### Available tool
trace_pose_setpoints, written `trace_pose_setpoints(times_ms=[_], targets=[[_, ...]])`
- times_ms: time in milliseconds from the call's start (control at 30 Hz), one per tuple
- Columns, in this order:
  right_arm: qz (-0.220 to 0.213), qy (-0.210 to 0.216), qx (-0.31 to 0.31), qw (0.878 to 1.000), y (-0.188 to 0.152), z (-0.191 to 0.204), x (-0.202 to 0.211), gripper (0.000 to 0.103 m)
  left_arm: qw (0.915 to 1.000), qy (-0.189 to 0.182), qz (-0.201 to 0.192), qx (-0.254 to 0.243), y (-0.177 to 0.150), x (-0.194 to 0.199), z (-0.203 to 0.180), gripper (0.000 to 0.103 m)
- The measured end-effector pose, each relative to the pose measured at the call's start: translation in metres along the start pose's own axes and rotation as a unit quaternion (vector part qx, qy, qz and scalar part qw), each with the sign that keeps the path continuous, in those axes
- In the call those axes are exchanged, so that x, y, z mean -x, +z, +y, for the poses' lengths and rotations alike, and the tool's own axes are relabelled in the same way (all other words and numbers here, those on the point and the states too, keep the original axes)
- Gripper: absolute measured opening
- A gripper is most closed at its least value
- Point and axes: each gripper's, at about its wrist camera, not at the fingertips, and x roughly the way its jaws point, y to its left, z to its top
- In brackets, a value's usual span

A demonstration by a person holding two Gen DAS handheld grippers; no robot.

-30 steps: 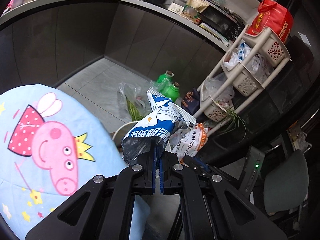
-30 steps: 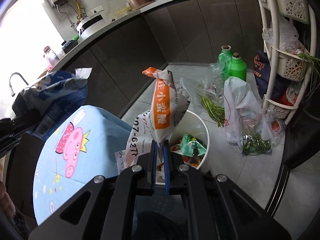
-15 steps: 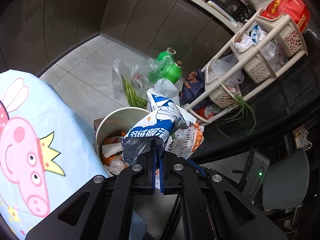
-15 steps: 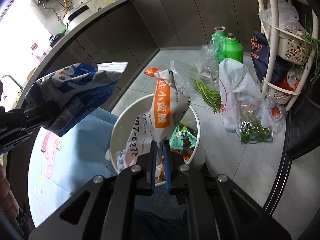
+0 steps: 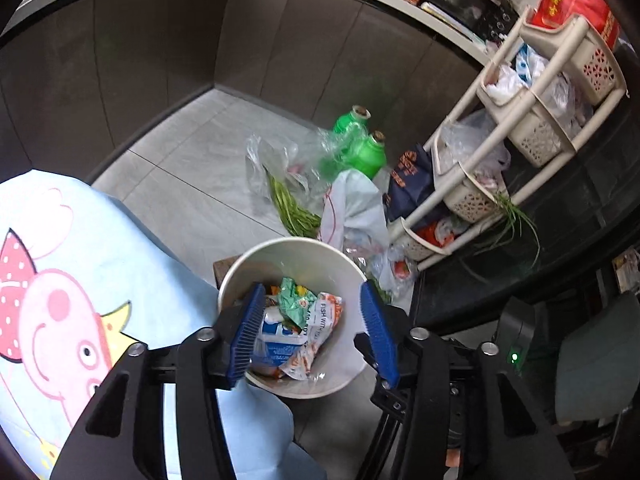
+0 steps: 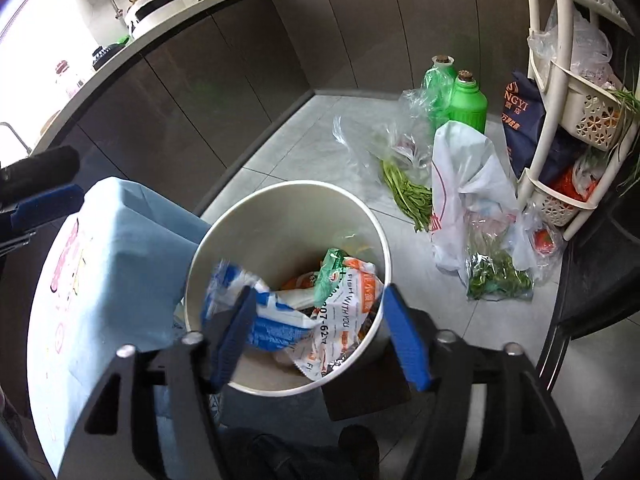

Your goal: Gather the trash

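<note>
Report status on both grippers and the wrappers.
Left gripper and right gripper opening, nothing between jaws. Blue wrapper and orange-white wrapper in the white bin. Nothing in the way.

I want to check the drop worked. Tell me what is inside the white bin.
Inside the white bin lie a blue and white bag, an orange and white wrapper and a green packet. These cover whatever lies beneath them, and most of the bin's bottom.

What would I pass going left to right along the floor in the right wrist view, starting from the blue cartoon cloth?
Blue cartoon cloth → white bin → loose green stalks → white plastic bag → cream basket rack.
</note>
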Motion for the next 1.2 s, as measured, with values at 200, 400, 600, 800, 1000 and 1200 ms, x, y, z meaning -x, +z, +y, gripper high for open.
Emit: trace_pose_setpoints(times_ms=[200,400,600,800,1000,1200], targets=[[-0.020,0.002,-0.004,1.000,-0.001,-0.012,0.014,0.096,0.9972,0.035,-0.062,0.023,0.002,0.027,0.006,0.094],[-0.022,0.004,0.002,1.000,0.001,-0.011,0.026,0.100,0.9948,0.056,-0.074,0.042,-0.003,0.043,0.012,0.094],[-0.023,-0.002,0.022,0.999,0.001,0.010,0.043,0.100,0.9901,0.094,-0.092,0.047,-0.016,0.071,0.014,0.094],[-0.050,0.000,0.058,0.997,0.007,0.042,0.077,0.100,0.9806,0.140,-0.122,0.061,-0.037,0.116,0.019,0.094],[-0.075,0.004,0.113,0.991,0.011,0.094,0.120,0.100,0.9628,0.204,-0.141,0.108,-0.072,0.170,0.043,0.094],[-0.076,0.028,0.181,0.980,-0.001,0.158,0.154,0.100,0.9505,0.241,-0.127,0.149,-0.113,0.210,0.070,0.094]])
